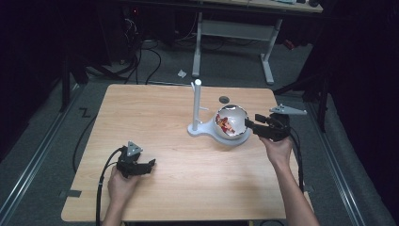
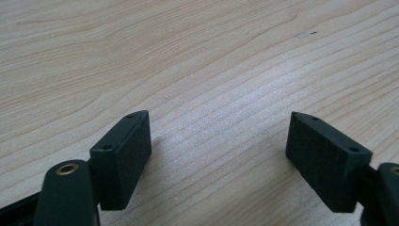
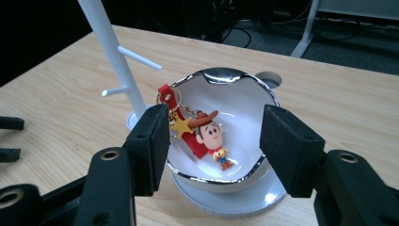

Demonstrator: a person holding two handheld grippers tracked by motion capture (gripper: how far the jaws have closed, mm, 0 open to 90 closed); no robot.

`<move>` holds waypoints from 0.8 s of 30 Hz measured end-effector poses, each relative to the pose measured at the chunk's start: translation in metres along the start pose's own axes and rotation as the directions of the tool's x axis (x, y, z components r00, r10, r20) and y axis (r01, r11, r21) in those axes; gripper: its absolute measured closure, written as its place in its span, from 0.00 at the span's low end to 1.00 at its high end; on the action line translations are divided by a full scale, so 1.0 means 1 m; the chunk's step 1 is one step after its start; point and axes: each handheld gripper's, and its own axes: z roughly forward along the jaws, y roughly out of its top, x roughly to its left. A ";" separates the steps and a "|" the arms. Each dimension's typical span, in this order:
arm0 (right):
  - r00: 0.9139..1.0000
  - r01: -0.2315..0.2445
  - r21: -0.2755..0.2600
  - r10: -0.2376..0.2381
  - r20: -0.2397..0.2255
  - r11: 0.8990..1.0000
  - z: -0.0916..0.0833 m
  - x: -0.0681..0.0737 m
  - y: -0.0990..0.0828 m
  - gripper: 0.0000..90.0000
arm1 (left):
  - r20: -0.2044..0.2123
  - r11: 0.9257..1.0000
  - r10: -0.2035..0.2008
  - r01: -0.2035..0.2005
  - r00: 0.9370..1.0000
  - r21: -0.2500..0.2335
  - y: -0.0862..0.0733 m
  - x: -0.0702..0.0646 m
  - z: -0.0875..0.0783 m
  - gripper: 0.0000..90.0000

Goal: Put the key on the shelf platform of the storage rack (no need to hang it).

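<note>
A cowboy keychain [image 3: 204,136] with a red strap lies in the white, silver-rimmed bowl [image 3: 244,110]. At the bowl's three o'clock, the right gripper [image 1: 248,125] hovers half open, holding nothing.

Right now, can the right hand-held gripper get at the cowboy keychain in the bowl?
Probably yes. The right hand-held gripper sits just short of the bowl, jaws apart with nothing between them. The cowboy keychain lies uncovered inside, and the white stand is off to one side.
</note>
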 end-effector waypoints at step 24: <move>0.999 -0.043 -0.058 0.044 0.012 0.997 -0.053 -0.006 -0.030 0.49 | 0.000 1.000 0.001 -0.001 1.000 0.000 0.000 0.000 0.000 0.26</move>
